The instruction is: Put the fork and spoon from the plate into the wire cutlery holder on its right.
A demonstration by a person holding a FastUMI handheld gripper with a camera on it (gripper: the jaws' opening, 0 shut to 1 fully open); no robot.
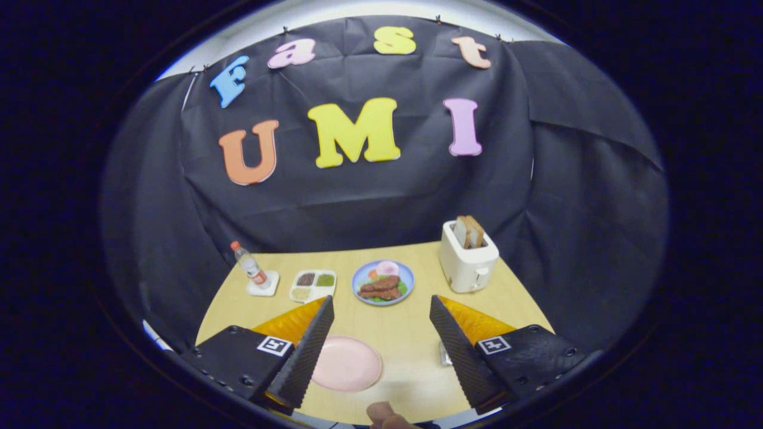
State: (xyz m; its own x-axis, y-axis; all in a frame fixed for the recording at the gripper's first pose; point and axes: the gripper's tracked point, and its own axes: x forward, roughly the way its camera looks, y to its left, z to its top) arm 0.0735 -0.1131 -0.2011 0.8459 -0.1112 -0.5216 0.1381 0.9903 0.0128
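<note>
My gripper (381,301) is open, held above the near part of the wooden table (405,333), with nothing between its fingers. A pink plate (351,363) lies low between the fingers. Its left side is hidden behind the left finger, and the part that shows is plain pink. A small grey metal piece (444,354) peeks out at the inner side of the right finger, to the plate's right. Most of it is hidden, so I cannot tell what it is.
Beyond the fingers stand a blue plate of food (382,283), a white toaster (468,262) with bread slices, a white three-part dish (313,285) and a bottle (249,263) on a white coaster. A person's fingertip (384,414) shows at the near table edge.
</note>
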